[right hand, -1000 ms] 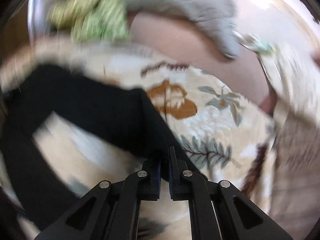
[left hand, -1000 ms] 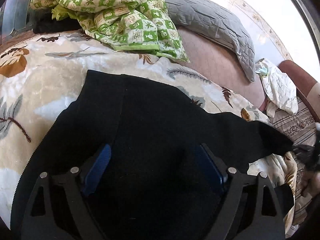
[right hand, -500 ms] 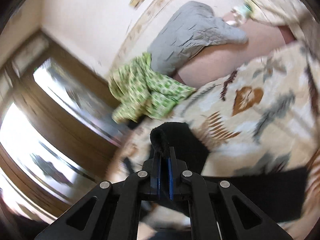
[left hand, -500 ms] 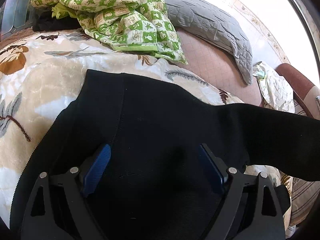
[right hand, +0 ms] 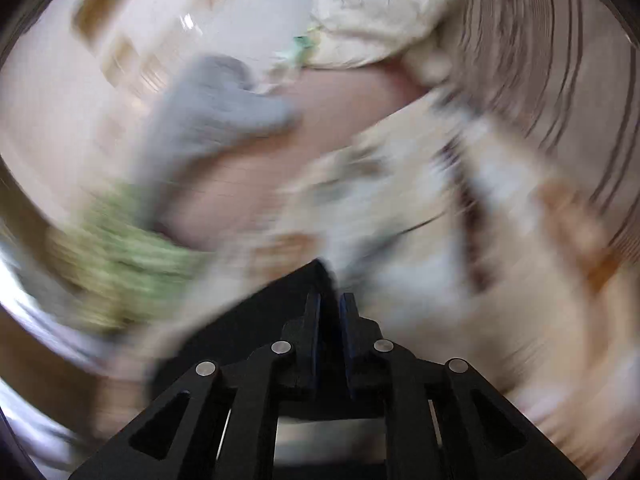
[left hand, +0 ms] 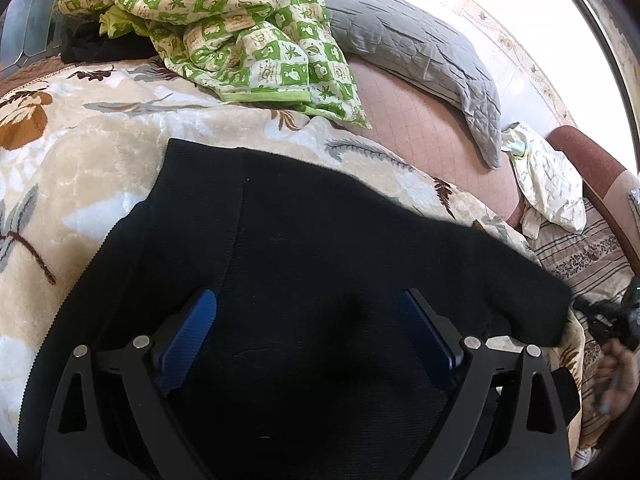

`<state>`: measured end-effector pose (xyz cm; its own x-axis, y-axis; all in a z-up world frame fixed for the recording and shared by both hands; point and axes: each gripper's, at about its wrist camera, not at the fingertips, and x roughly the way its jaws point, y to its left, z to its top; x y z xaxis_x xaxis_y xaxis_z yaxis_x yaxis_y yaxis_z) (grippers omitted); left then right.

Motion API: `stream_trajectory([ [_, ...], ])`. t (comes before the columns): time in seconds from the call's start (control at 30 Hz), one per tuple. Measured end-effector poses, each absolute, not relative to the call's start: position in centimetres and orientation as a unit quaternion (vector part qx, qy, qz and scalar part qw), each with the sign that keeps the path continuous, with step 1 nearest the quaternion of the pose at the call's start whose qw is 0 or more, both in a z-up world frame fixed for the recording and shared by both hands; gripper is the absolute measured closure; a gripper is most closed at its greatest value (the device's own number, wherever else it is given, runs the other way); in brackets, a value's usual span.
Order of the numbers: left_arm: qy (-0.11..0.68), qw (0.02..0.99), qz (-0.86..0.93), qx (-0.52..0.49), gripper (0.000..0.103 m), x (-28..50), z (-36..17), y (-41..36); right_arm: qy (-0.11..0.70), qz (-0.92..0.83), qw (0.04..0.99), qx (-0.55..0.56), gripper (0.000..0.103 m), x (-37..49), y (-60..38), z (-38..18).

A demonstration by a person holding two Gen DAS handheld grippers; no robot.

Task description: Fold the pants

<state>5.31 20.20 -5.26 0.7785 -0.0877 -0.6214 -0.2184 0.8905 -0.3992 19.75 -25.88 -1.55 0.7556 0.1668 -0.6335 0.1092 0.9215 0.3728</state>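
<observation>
The black pants (left hand: 304, 240) lie spread on a cream floral blanket (left hand: 80, 168). My left gripper (left hand: 308, 320) is open, its blue pads resting on the black cloth near the waist end. My right gripper (right hand: 330, 304) is shut on an edge of the black pants (right hand: 256, 320); that view is heavily motion-blurred. In the left wrist view the right gripper (left hand: 612, 316) shows at the far right edge, just beyond the end of a pant leg that stretches right.
A green-and-cream checked quilt (left hand: 240, 28) is bunched at the back of the bed, with a grey pillow (left hand: 420, 52) to its right. A white crumpled cloth (left hand: 548, 184) and a striped cover (left hand: 588, 256) lie at the right by a brown chair.
The right gripper swung fast with the pant leg: it lifted high half a second ago and has come back down to the right. The left gripper stayed put on the pants.
</observation>
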Motion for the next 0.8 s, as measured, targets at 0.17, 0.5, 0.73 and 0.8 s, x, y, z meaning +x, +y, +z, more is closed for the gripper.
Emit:
stream_trajectory([
  [0.17, 0.332, 0.915, 0.037, -0.228, 0.009, 5.4, -5.3, 20.1, 0.301, -0.026, 0.936, 0.183, 0.063, 15.2, -24.8, -3.9],
  [0.5, 0.336, 0.915, 0.041, -0.220, 0.009, 5.6, -5.4, 19.9, 0.408, 0.103, 0.819, 0.390, 0.064, 15.9, -25.0, -9.6],
  [0.73, 0.343, 0.915, 0.049, -0.206, 0.008, 5.8, -5.6, 19.7, 0.387, 0.086, 0.829, 0.395, 0.095, 17.8, -25.4, -10.4],
  [0.8, 0.342, 0.916, 0.049, -0.206, 0.008, 5.8, -5.5, 19.5, 0.382, 0.079, 0.829, 0.401, 0.100, 17.4, -25.9, -10.4],
])
